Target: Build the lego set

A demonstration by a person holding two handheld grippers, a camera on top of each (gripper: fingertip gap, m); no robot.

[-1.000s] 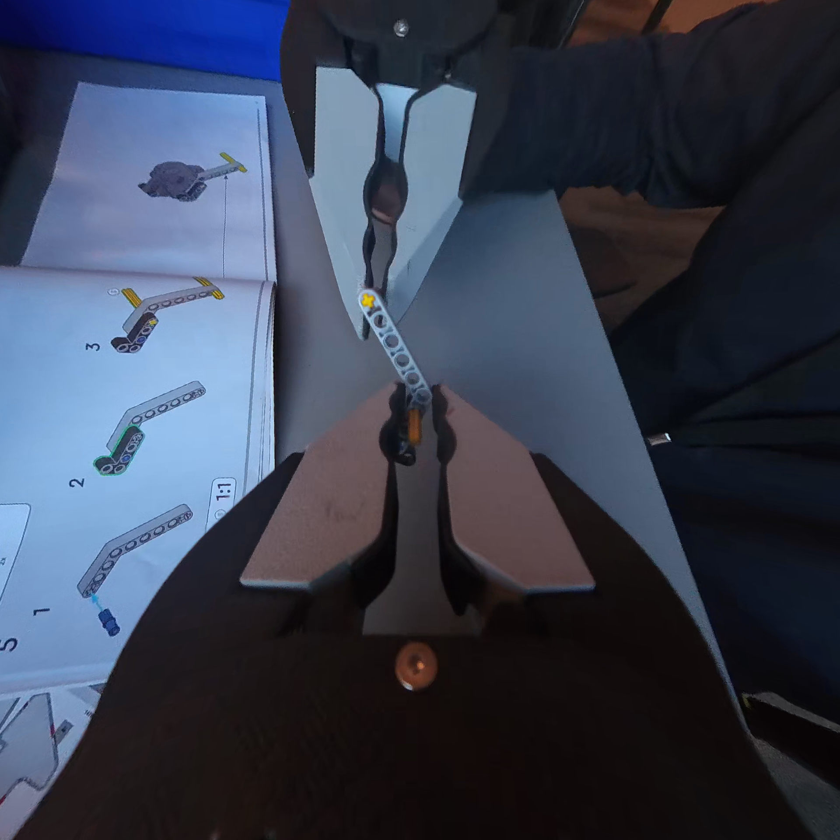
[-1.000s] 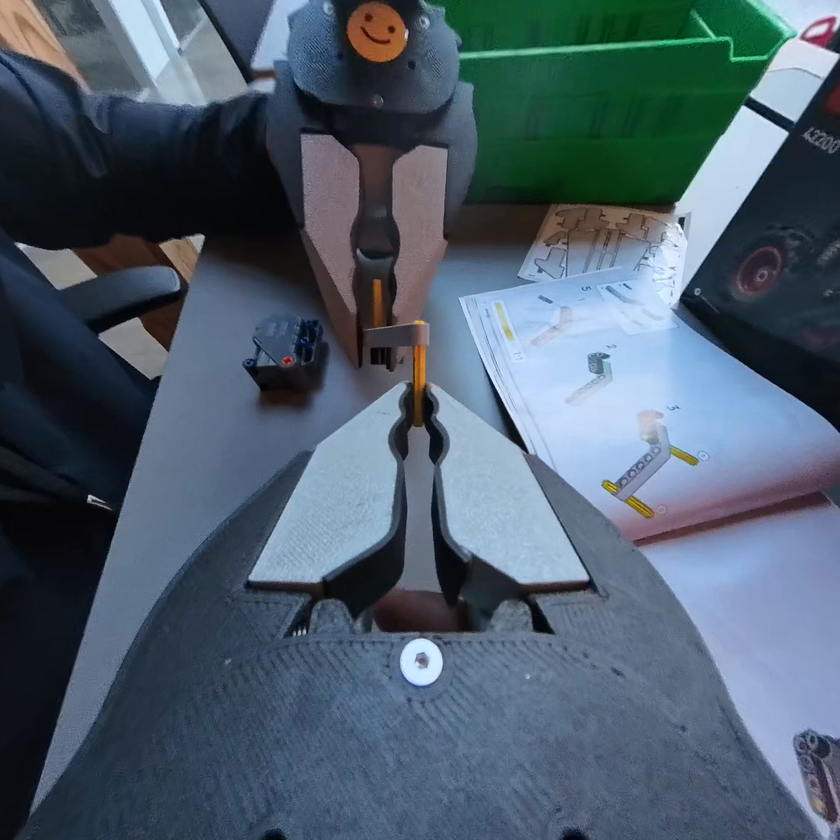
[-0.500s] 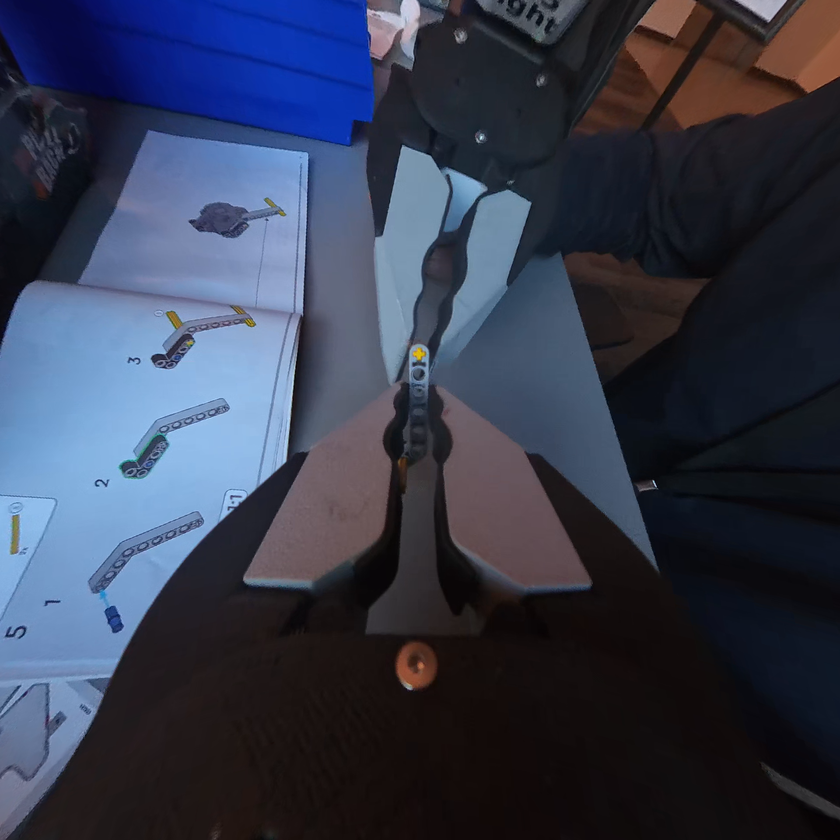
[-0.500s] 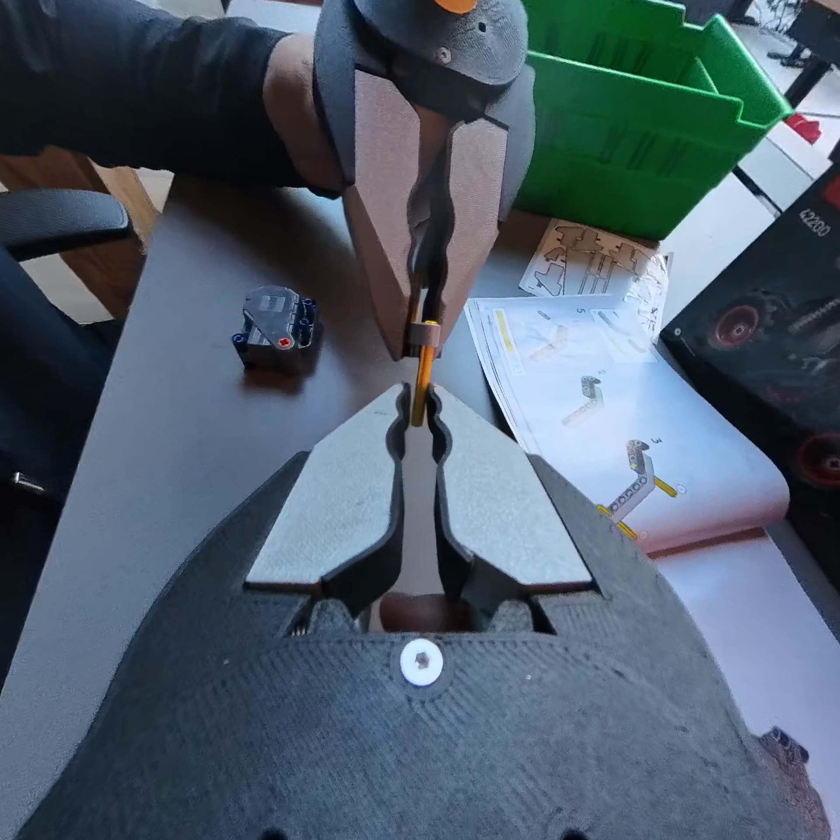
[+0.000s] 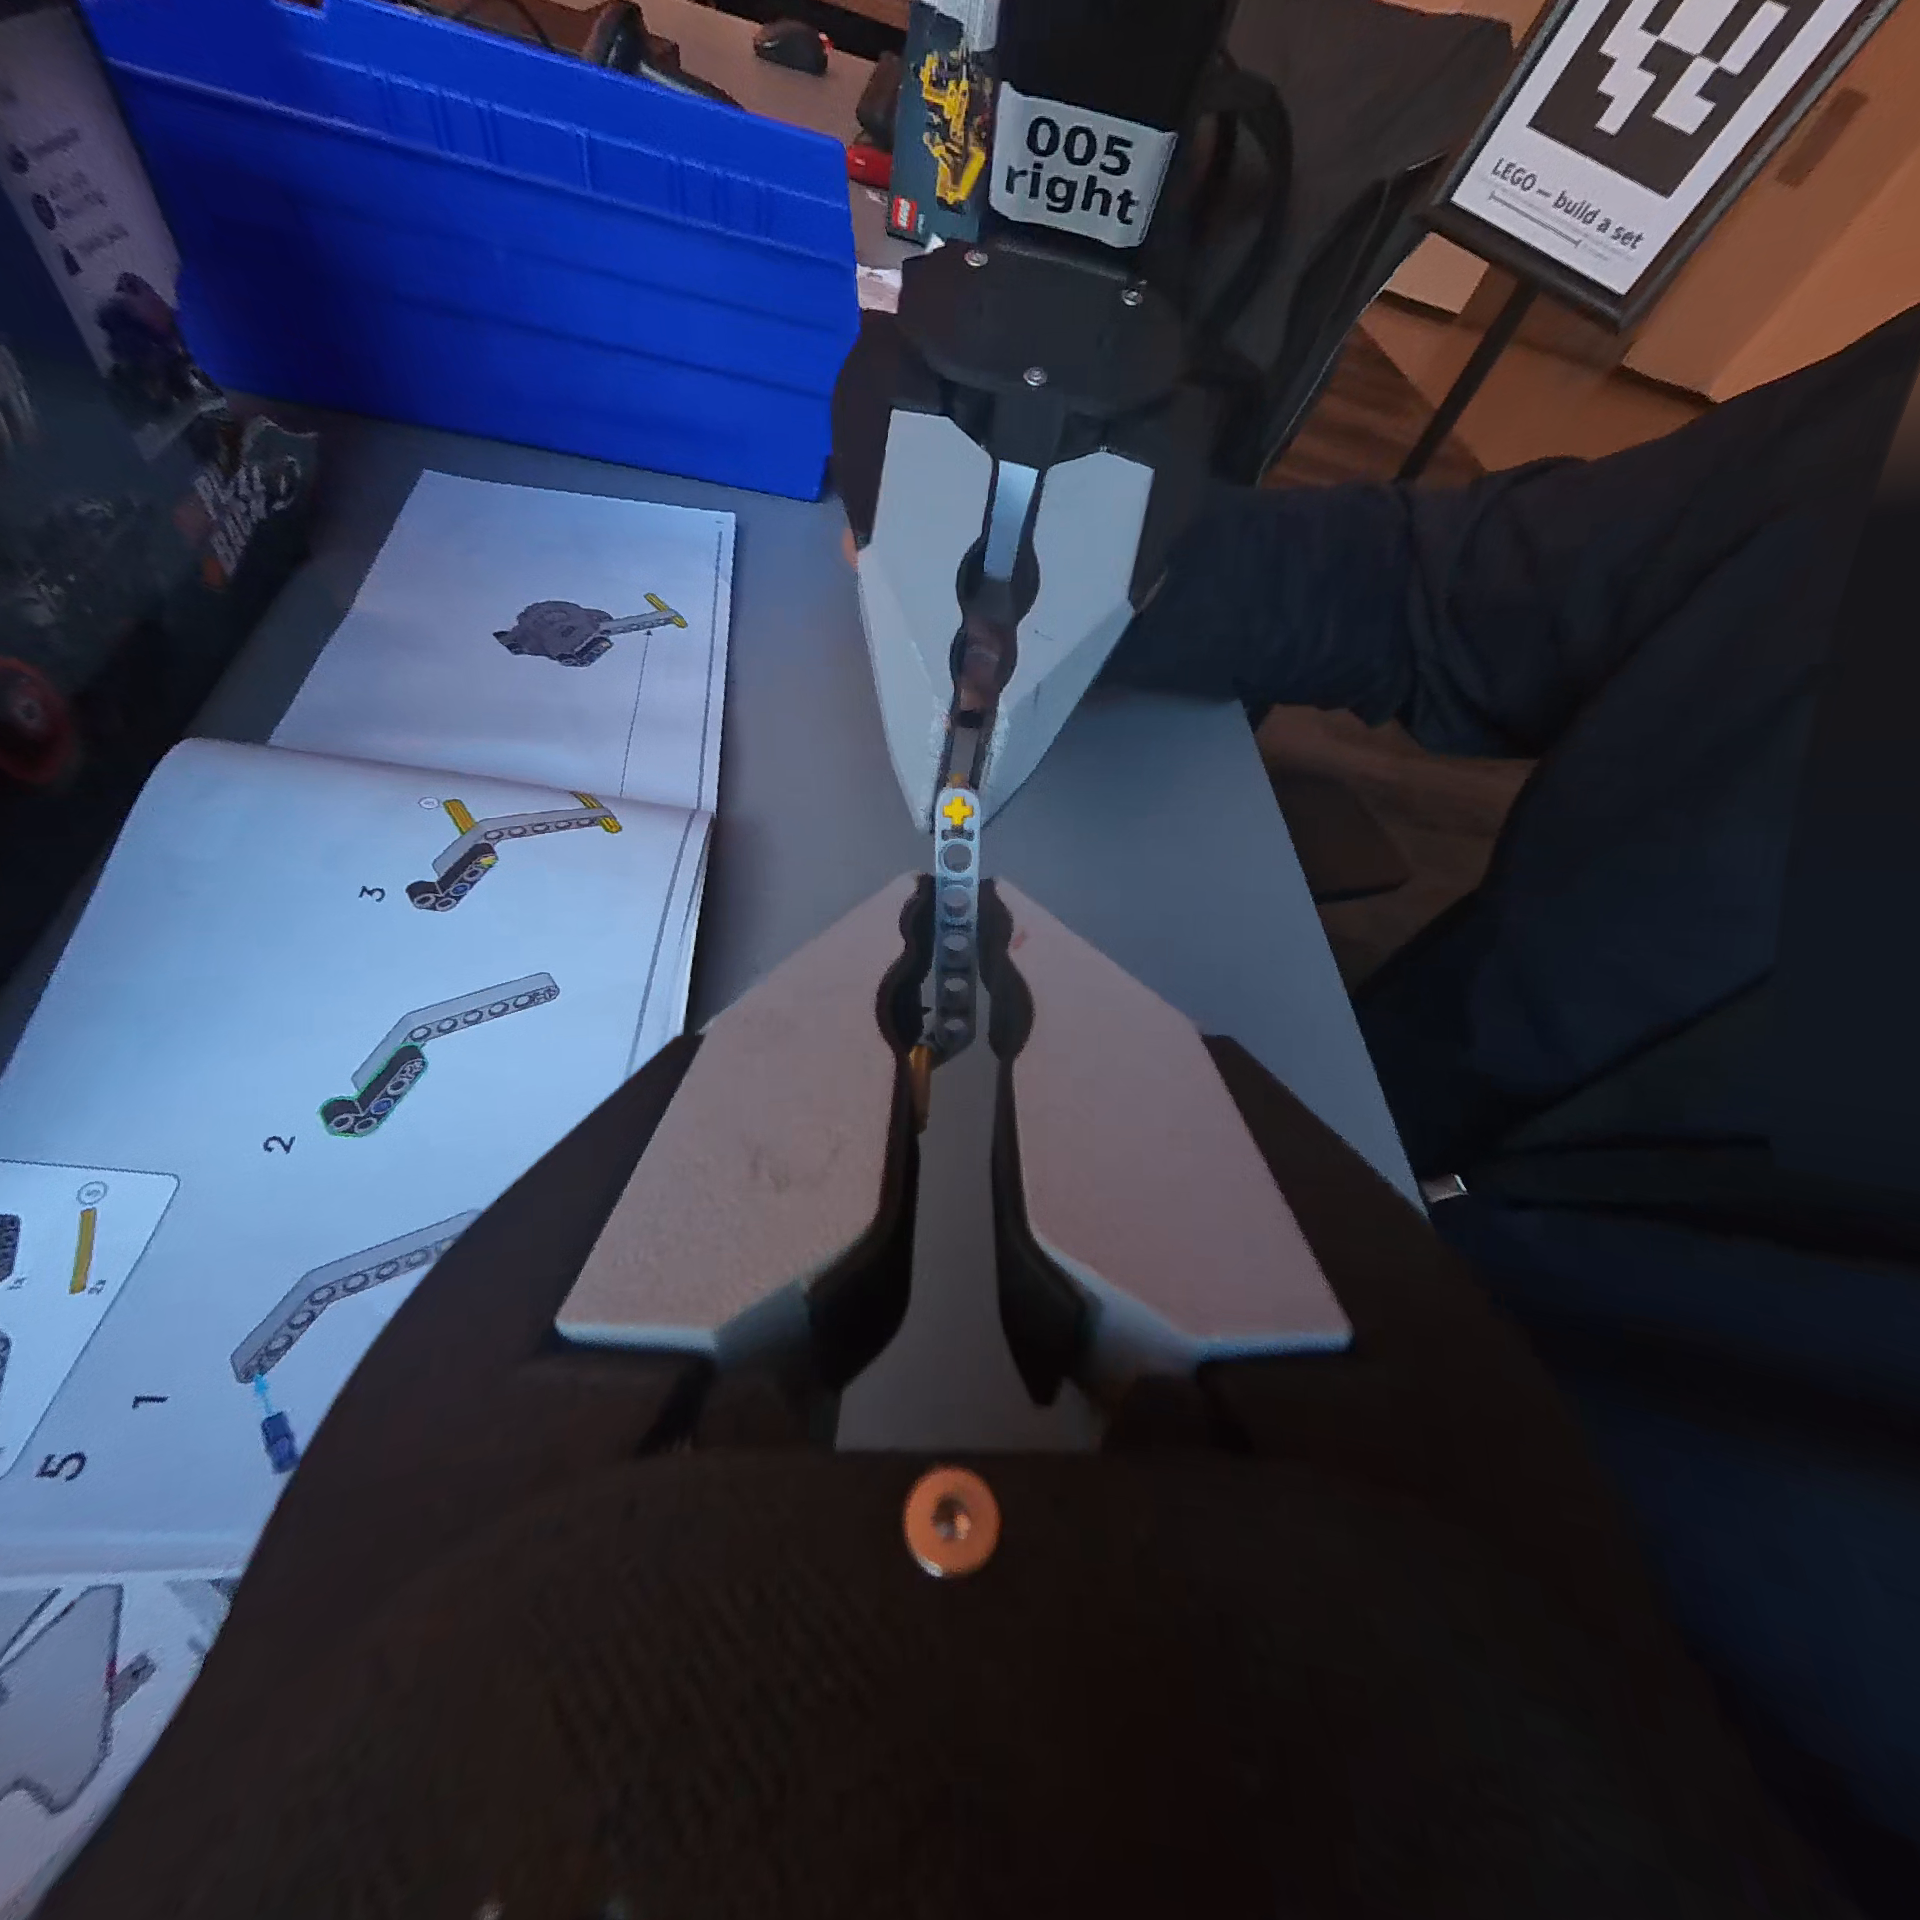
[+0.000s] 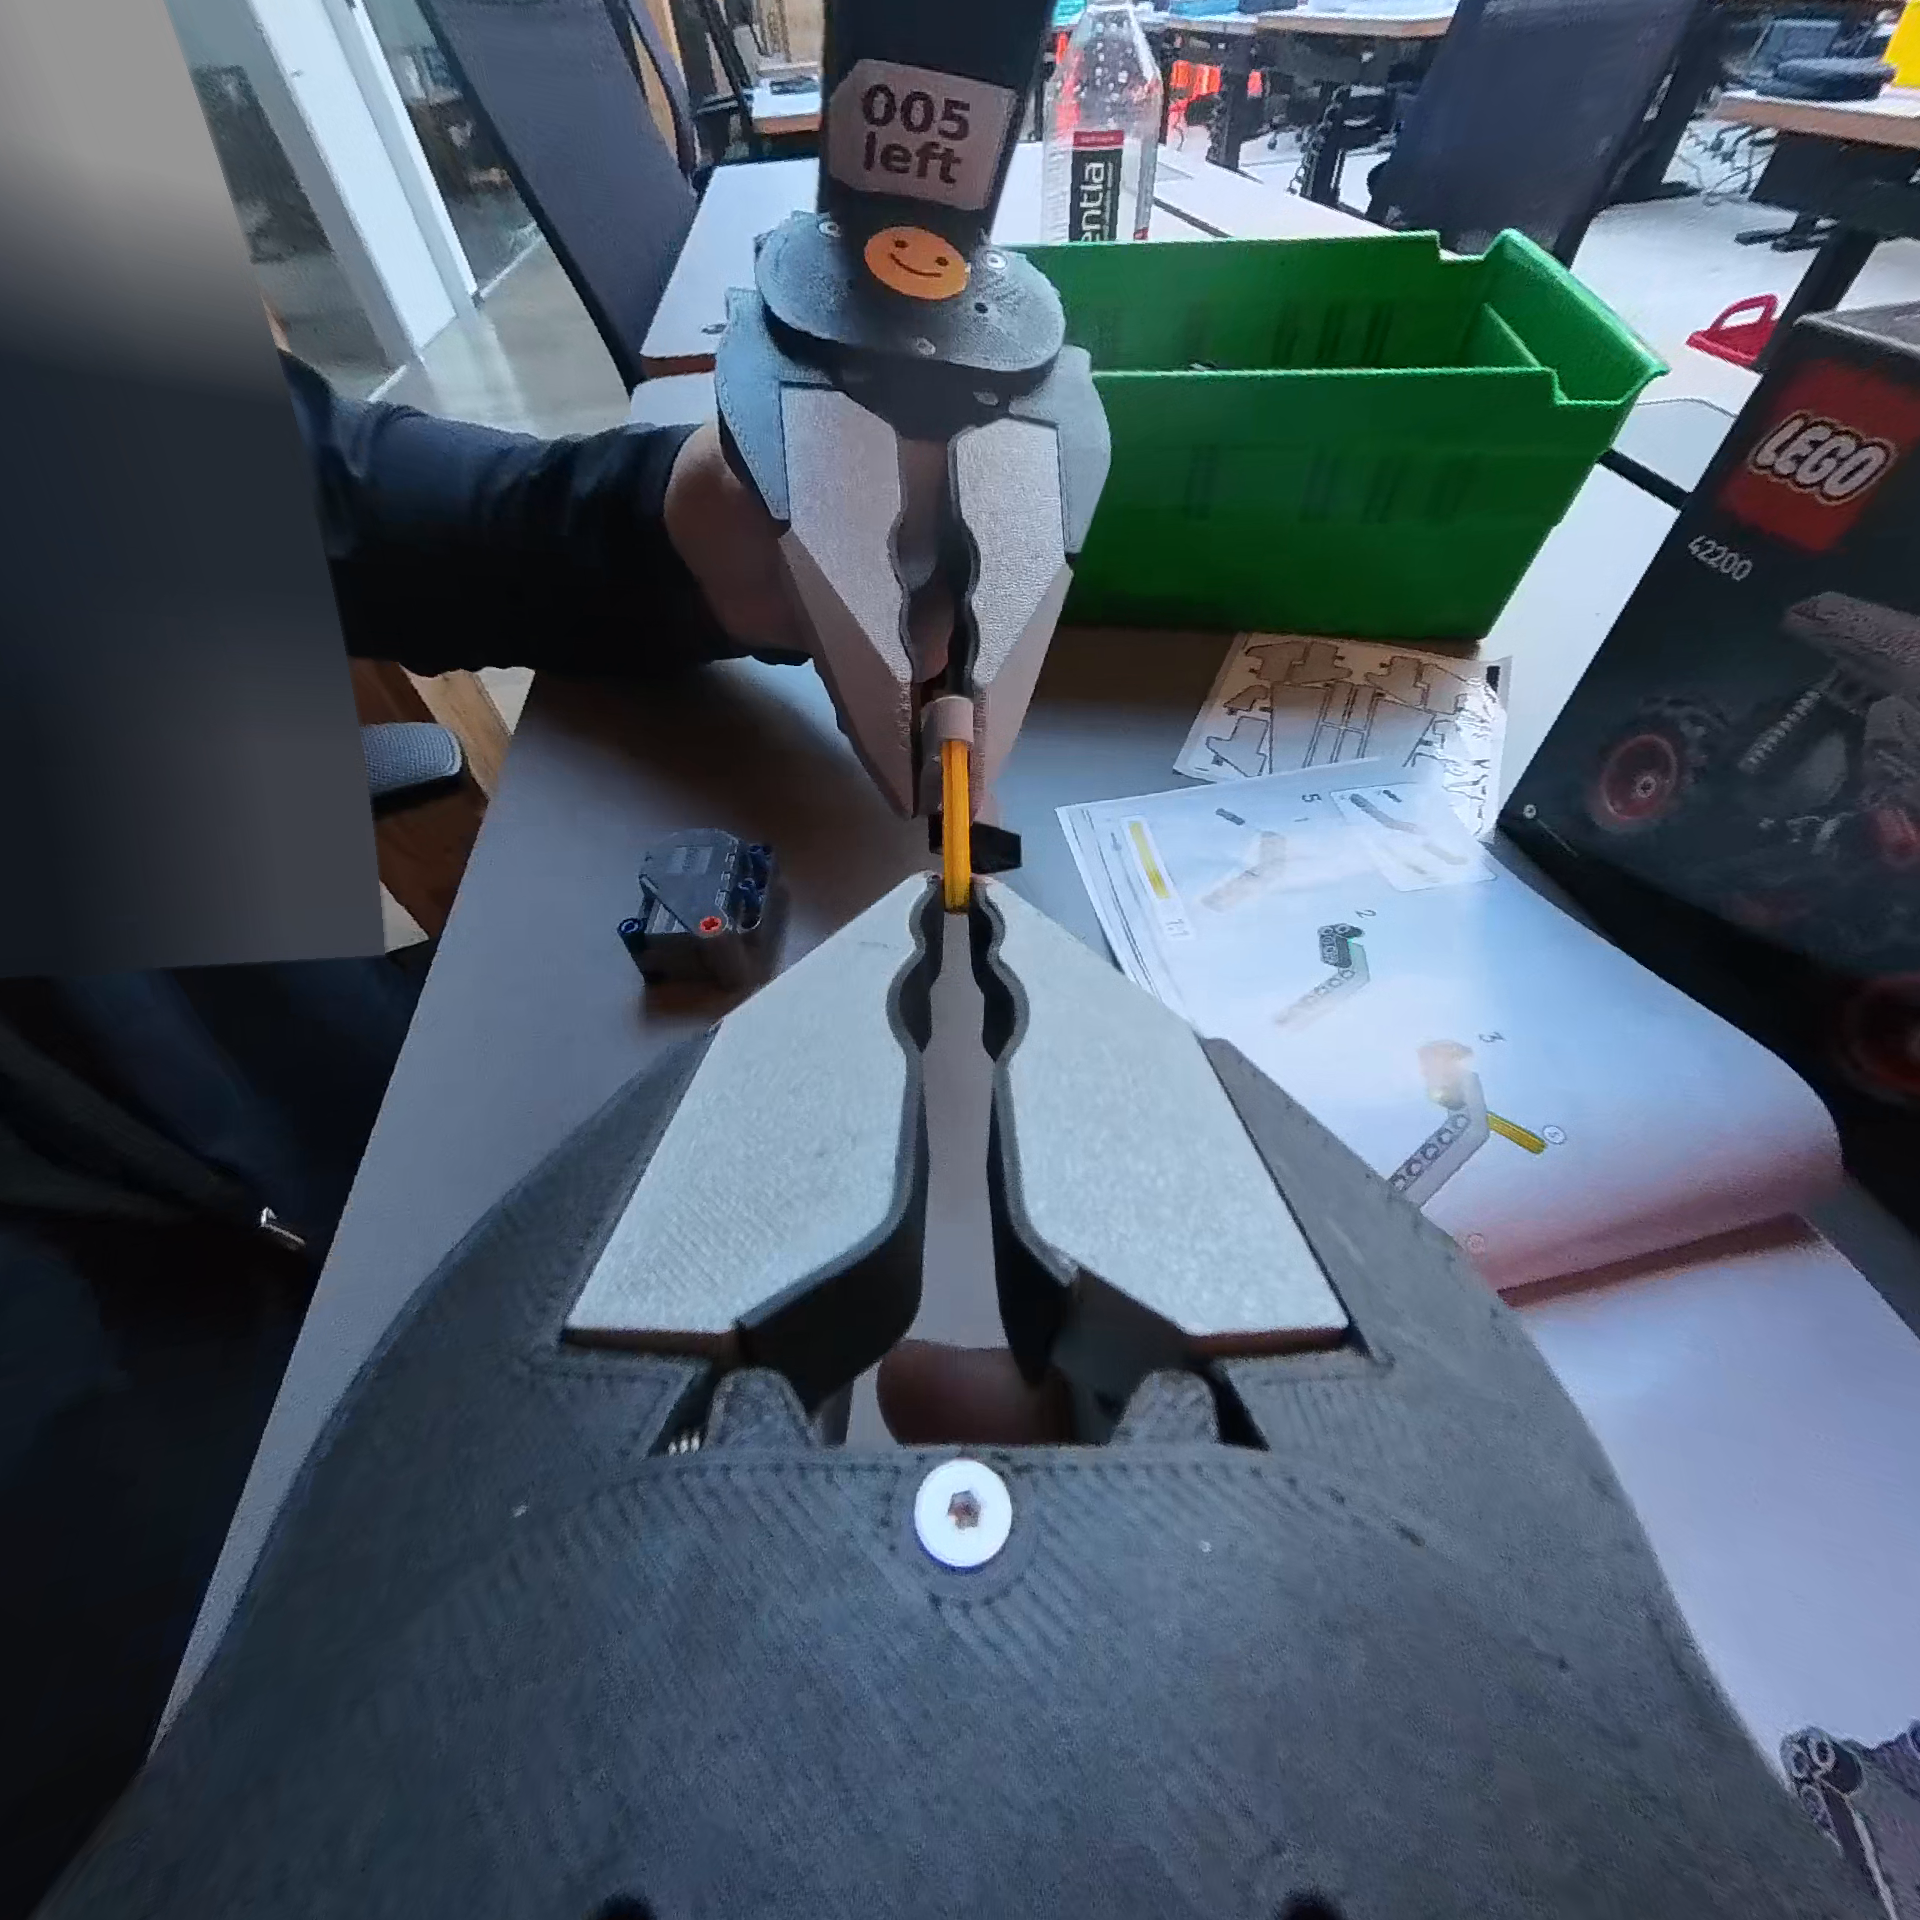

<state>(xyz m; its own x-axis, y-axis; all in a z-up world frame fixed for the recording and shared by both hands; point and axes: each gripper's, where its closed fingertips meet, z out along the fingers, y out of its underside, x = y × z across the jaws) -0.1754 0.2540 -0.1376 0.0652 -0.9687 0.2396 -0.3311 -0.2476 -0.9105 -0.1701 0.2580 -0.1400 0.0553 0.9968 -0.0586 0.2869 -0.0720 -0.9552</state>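
Grey table (image 6: 582,1039) carries the open instruction booklet (image 6: 1455,997) at 3 o'clock and a small dark motor block (image 6: 698,902) at 10 o'clock. Your left gripper (image 5: 954,904) is clamped on the grey holed beam (image 5: 956,914) (held above the table); your right gripper (image 6: 956,896) pinches the yellow axle (image 6: 954,821), which enters the beam's end

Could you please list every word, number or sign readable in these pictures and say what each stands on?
I will not quote writing; these bear it:
Right tag, atop the right gripper.
Left tag, atop the left gripper.
Framed sign.
Dark box.
Instruction booklet: step numbers.
Clear bottle: blurred.
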